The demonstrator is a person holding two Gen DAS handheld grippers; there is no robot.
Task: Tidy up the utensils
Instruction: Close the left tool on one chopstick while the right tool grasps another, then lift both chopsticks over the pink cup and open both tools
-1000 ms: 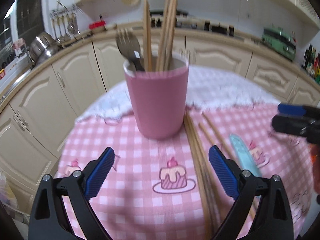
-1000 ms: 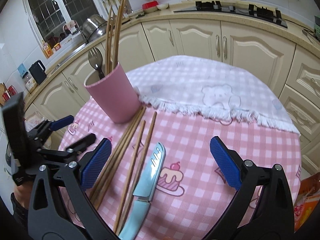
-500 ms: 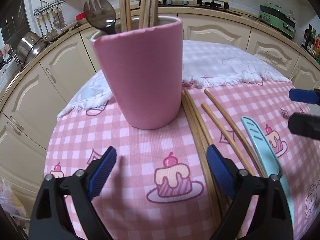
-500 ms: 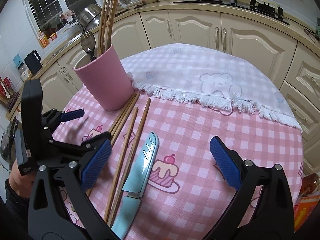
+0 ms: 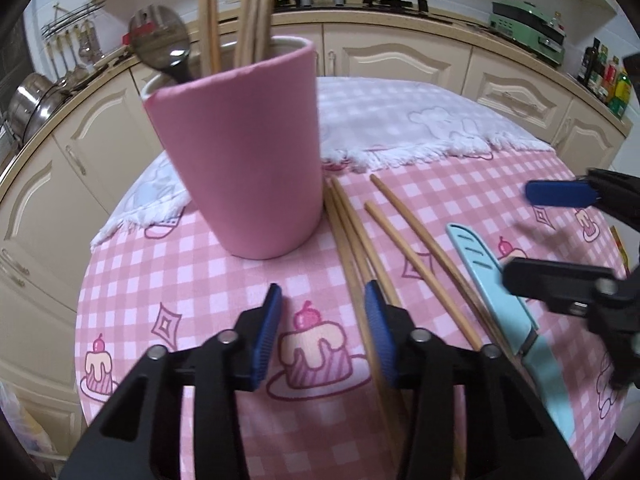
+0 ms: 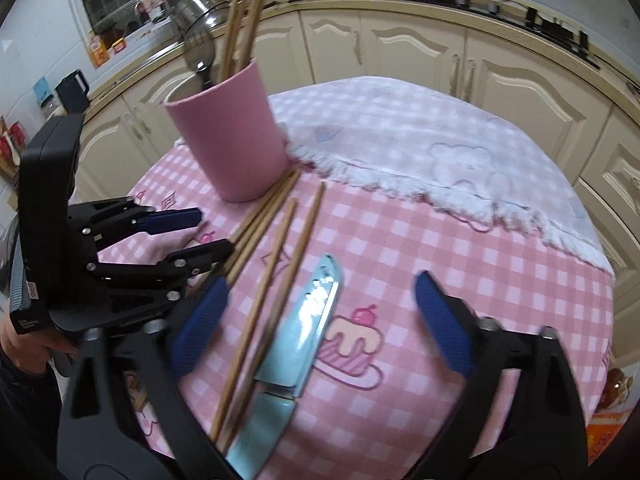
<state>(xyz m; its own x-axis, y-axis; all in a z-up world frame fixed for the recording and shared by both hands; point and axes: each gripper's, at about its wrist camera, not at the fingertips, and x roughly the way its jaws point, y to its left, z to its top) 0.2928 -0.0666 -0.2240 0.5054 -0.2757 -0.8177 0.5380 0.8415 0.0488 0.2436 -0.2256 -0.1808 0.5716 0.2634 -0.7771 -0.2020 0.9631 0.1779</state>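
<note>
cream kitchen cabinets (image 5: 392, 60) curve behind a round table covered by a pink checked tablecloth (image 5: 192, 276) printed with cakes, with a white fringed cloth (image 6: 420, 148) laid over its far part. on the pink cloth stands a pink cup (image 5: 240, 152) holding several upright wooden chopsticks (image 5: 256, 12) and a metal spork (image 5: 164, 46). just beside the cup's base, more loose chopsticks (image 6: 276, 240) lie flat in a rough bundle, their far tips close to the cup. next to them lies a light blue knife (image 6: 308, 328), blade pointing toward the cup, handle toward the right wrist camera.

the left gripper (image 5: 320, 336) hovers low over a cake print in front of the cup, its blue pads (image 5: 266, 336) a modest gap apart with nothing between them; its right pad sits above the nearest loose chopstick. the right gripper (image 6: 320, 324) has its pads spread wide, straddling the knife and the near ends of the chopsticks, holding nothing.
</note>
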